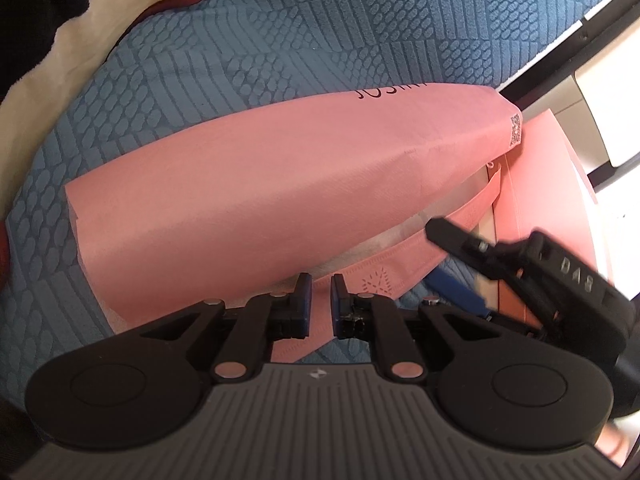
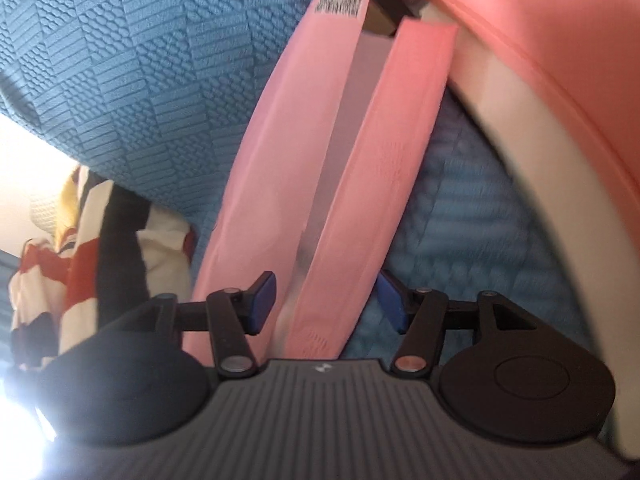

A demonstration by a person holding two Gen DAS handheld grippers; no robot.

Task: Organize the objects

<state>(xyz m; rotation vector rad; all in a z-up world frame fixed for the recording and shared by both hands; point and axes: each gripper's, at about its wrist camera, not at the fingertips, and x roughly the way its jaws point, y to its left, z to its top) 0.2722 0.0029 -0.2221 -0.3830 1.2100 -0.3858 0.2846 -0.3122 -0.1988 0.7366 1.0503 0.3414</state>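
**Pink bag on the blue cover, one flap pinched**

My left gripper (image 1: 321,304) has its jaws drawn nearly together, and a strip of the pink bag's flap (image 1: 384,268) runs between the blue pads; I am pinching that flap at its near edge. The pink bag (image 1: 256,184) itself lies flat on the blue textured cover (image 1: 280,32), long side across the view, with dark lettering (image 1: 390,90) near its far edge and a small square code (image 1: 515,130) at its right-hand end. A pale inner layer (image 1: 404,232) shows where the flap lifts away from the body of the bag. Beyond the bag's left end, a cream cloth (image 1: 48,64) lies at the edge of the cover.

My right gripper (image 2: 326,300) comes in at the bag's right end. In my left camera it shows as a black finger (image 1: 452,236) reaching over the flap. In its own camera its jaws stand spread, one pad on each side of the bag's edge: the left pad (image 2: 264,300) lies against the outer pink layer, the right pad (image 2: 390,300) sits just beside the flap, and I cannot tell whether either presses. Blur softens that side. A second pink piece (image 2: 540,60) with a pale underside fills the space right of the bag. Left of the bag, past the cover's edge, lies a striped cloth (image 2: 80,264) in red, white and dark.
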